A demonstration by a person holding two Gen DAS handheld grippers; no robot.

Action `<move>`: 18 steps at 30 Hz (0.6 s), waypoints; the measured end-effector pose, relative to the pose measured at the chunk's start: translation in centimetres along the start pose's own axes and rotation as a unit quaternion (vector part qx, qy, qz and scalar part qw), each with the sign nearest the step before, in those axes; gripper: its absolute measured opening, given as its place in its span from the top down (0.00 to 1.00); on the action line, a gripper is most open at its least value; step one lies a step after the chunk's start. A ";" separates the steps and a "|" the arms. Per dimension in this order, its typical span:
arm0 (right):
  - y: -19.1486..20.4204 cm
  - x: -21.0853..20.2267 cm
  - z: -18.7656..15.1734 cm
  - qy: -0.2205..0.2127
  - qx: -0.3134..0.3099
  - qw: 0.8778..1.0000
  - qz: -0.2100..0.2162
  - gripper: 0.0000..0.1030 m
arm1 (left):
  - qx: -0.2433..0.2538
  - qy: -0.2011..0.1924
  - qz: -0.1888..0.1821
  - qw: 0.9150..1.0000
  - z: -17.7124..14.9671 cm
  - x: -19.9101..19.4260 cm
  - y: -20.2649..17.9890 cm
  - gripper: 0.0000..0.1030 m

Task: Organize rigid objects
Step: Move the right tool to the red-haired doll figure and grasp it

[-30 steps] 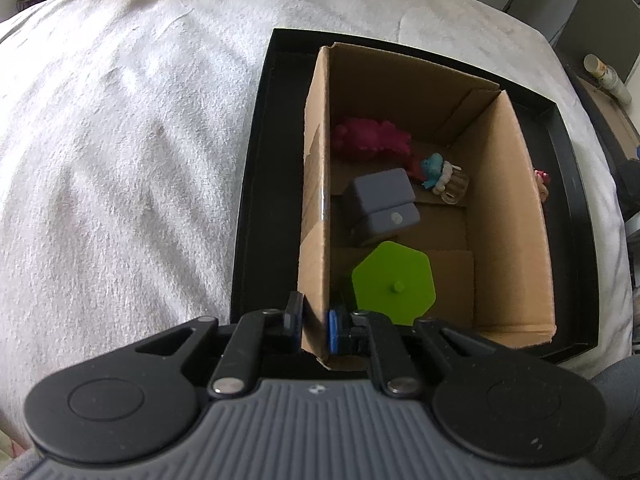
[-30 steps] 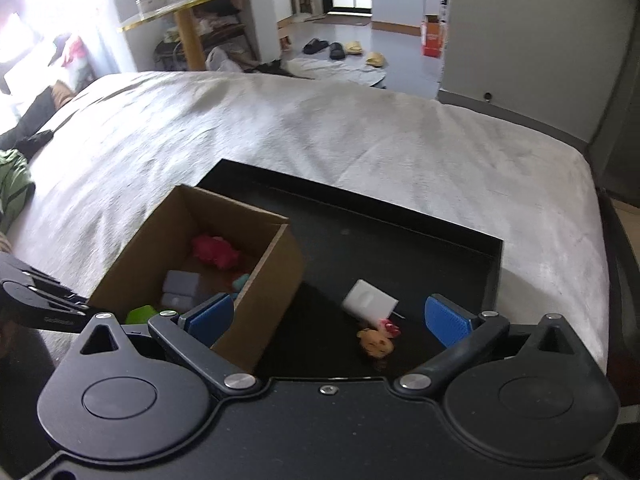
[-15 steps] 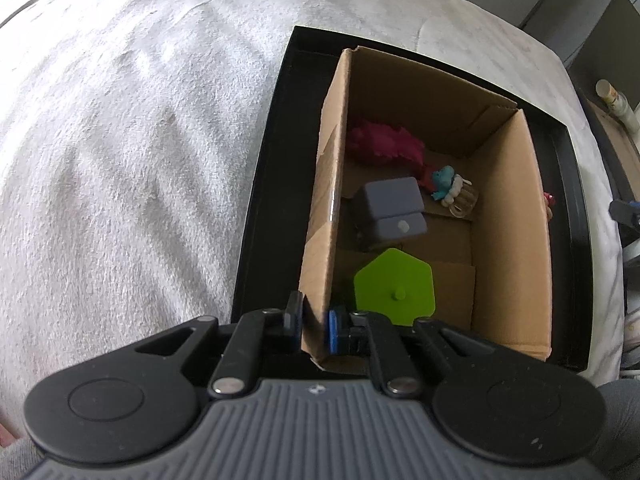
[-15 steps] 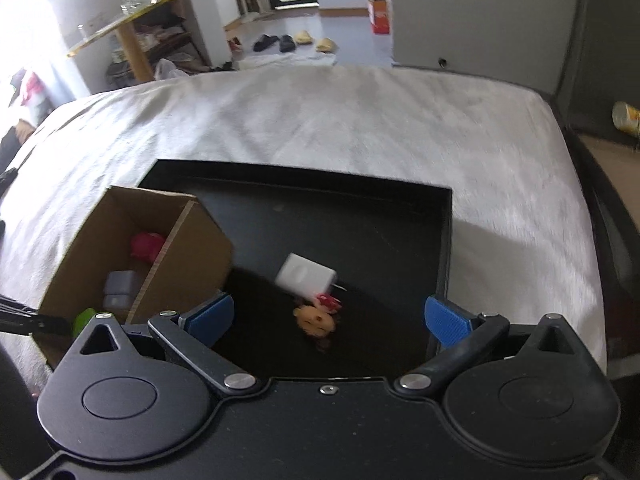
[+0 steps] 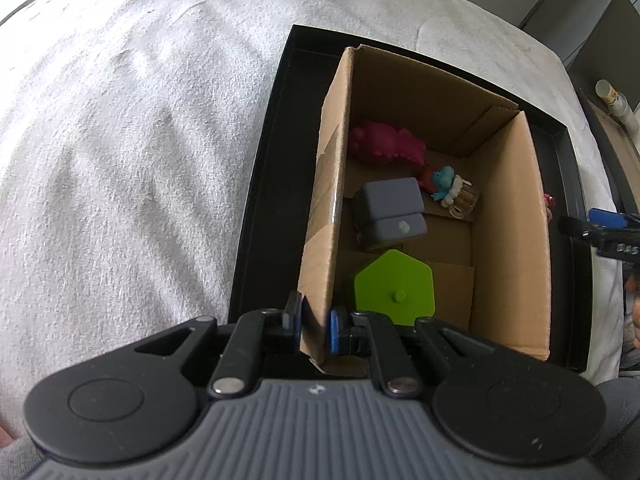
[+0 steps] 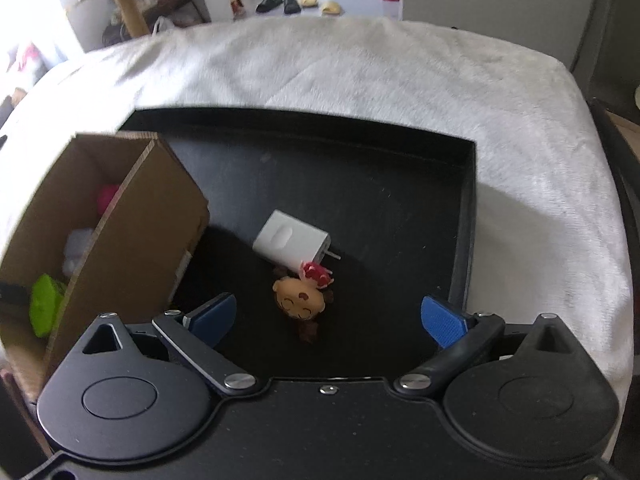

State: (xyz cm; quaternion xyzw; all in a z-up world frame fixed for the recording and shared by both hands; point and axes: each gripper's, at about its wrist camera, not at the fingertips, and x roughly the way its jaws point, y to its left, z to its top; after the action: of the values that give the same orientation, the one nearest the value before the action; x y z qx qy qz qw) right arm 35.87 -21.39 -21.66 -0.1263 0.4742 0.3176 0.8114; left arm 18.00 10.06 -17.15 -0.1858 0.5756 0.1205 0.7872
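Note:
My left gripper (image 5: 315, 322) is shut on the near left wall of the cardboard box (image 5: 512, 240), which stands in the black tray (image 5: 260, 184). Inside the box lie a green hexagonal piece (image 5: 394, 282), a grey block (image 5: 390, 210), a magenta toy (image 5: 386, 144) and a small blue figure with a clear mug (image 5: 452, 192). My right gripper (image 6: 328, 320) is open and empty, just above a small doll figure (image 6: 302, 300) and a white charger (image 6: 290, 242) on the tray floor (image 6: 380, 208). The box (image 6: 132, 240) stands to their left.
The tray lies on a white fluffy bed cover (image 5: 120, 160), also seen in the right wrist view (image 6: 360, 72). My right gripper's blue pad (image 5: 606, 218) shows at the left view's right edge. Shelves and slippers (image 6: 296, 2) are beyond the bed.
My right gripper has moved down and closer to the doll and charger, which now sit between its fingers. My left gripper keeps its hold on the box wall; the box has shifted slightly.

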 end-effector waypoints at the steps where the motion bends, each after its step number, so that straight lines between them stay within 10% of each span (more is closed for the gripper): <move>1: 0.2 0.3 0.0 0.004 -0.005 1.000 -0.002 0.06 | 0.000 0.001 0.000 1.000 0.0 0.0 0.0 0.88; 10: 2.1 2.8 0.4 0.022 -0.042 0.999 -0.011 0.16 | 0.003 0.001 0.002 1.000 0.1 0.2 -0.2 0.88; 13: 2.5 3.3 0.6 0.029 -0.052 0.998 -0.013 0.33 | 0.004 0.001 0.002 1.000 0.1 0.2 -0.2 0.88; 15: 2.4 3.7 0.8 0.041 -0.051 0.998 -0.012 0.63 | 0.004 0.001 0.002 1.000 0.1 0.2 -0.2 0.88; 18: 2.2 3.3 0.5 0.041 -0.044 0.998 -0.013 0.67 | 0.005 0.001 0.002 1.000 0.0 0.2 -0.2 0.88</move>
State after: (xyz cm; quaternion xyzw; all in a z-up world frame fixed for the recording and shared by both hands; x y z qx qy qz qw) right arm 35.97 -18.15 -23.95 -0.1808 0.4912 0.3225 0.7887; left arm 18.16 9.88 -17.29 -0.1811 0.5769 0.1188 0.7876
